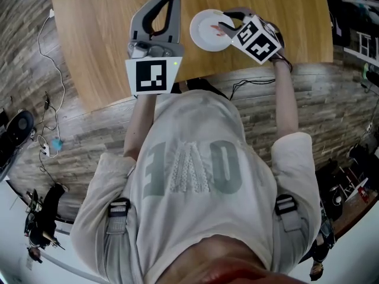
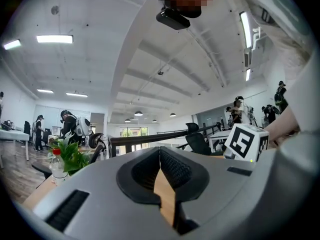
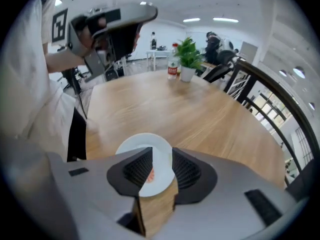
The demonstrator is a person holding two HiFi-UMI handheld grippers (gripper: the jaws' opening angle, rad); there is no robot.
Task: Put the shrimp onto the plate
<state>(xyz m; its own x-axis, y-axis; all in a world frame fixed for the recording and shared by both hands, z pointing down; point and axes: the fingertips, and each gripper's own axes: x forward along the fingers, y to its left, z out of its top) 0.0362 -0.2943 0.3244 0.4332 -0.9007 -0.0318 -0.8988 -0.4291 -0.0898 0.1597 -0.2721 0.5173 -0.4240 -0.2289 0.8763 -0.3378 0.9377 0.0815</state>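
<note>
1. Head view shows the shrimp (image 1: 221, 33) as a small reddish piece lying on the white plate (image 1: 201, 31), at the top centre of the frame on the wooden surface (image 1: 100, 34). By this the task is judged as good as done.
2. In the right gripper view the right claw (image 3: 161, 156) is seen spread, with nothing pinched. Through the gap the shrimp (image 3: 150, 174) is seen on the plate (image 3: 145, 140), close by the left-hand pad.
3. In the left gripper view the left claw (image 2: 160, 151) is seen pressed together at its tips, with nothing between.
4. The shrimp is judged small, light and probably soft or a little slippery. If it must be taken up, a gentle pinch across the thick middle of the body is advised, not at the thin tail.
5. The plate is judged stiff, breakable and apt to slide on smooth wood if nudged.
6. No brand or label can be read. The marker cube (image 1: 153, 76) bears only black-and-white squares. The large letters on the shirt (image 1: 195, 170) cannot be made out with certainty. The label of the bottle (image 3: 173, 64), at the upper centre of the right gripper view, is too small.
</note>
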